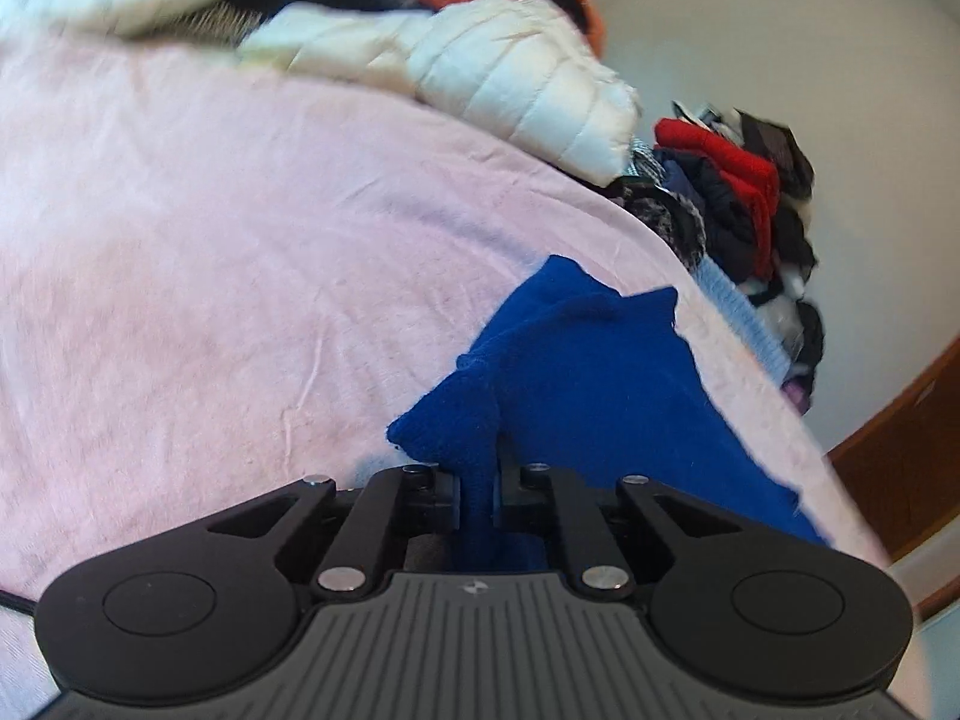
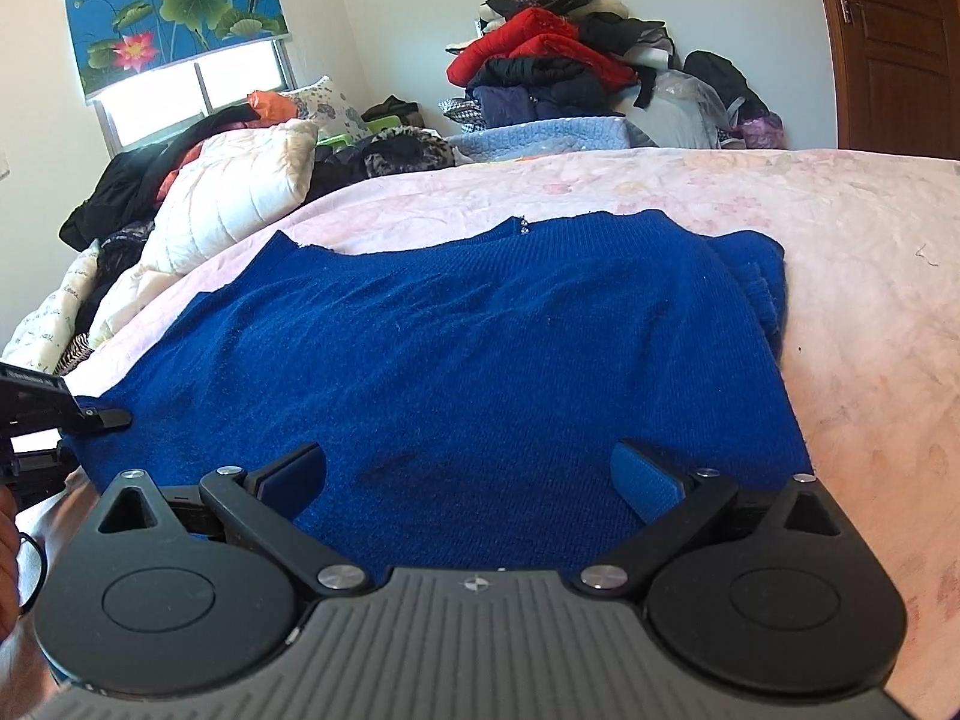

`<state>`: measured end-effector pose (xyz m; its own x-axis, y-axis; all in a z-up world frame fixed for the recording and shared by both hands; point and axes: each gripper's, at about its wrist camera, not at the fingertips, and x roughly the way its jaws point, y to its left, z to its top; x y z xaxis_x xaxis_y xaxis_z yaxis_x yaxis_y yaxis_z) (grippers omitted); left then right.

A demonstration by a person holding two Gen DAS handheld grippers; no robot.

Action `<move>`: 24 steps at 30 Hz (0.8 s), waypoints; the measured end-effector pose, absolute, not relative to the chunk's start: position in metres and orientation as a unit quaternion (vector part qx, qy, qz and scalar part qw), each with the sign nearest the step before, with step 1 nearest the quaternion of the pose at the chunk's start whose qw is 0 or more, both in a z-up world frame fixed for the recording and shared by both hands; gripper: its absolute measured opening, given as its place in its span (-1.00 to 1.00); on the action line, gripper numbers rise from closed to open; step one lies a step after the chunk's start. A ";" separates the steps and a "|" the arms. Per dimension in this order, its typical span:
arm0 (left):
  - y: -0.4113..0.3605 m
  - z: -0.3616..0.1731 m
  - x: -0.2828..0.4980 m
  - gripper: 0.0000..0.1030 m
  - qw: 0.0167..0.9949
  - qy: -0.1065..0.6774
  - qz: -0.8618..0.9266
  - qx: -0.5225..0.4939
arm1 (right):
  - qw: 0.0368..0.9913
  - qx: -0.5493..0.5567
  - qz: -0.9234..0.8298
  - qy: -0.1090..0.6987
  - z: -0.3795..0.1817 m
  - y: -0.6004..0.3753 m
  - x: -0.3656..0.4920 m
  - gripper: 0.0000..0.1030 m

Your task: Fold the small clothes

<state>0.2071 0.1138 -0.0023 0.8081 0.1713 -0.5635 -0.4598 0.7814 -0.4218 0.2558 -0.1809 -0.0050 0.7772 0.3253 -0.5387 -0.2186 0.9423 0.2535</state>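
**Q:** Left wrist view: gripper state and garment location?

**A:** The left gripper [image 1: 477, 495] is pinched together on a raised fold of the blue knit sweater [image 1: 600, 372]. The fabric bunches upward between the jaws. The rest of the garment lies ahead and to the right of the gripper on the pink bedspread [image 1: 210, 252].

**Q:** Handling properties?

**A:** Judged soft, limp and light. The knit gives good friction, so slipping looks unlikely, but it will stretch and sag if lifted by one point. Hold at an edge or corner.

**Q:** Right wrist view?

**A:** The right gripper [image 2: 471, 480] is spread wide, holding nothing, with its fingers over the sweater's [image 2: 456, 348] near hem. The garment lies flat directly ahead. The left gripper's tip [image 2: 105, 418] touches the sweater's edge far to the left.

**Q:** Counts?

**A:** One blue sweater, two grippers, one cream quilted jacket [image 2: 234, 198], one clothes pile [image 2: 564, 66] against the far wall; its items cannot be counted.
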 end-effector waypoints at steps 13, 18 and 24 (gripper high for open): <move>0.064 -0.003 0.220 -0.84 0.948 0.268 0.102 -0.140 | 0.931 0.026 0.140 0.335 0.004 -0.161 0.267 0.96; 0.064 -0.003 0.220 -0.84 0.948 0.268 0.100 -0.142 | 0.911 0.120 0.200 0.339 0.057 -0.140 0.303 0.95; 0.066 -0.003 0.219 -0.84 0.947 0.267 0.098 -0.148 | 0.871 0.048 0.281 0.399 0.096 -0.057 0.366 0.97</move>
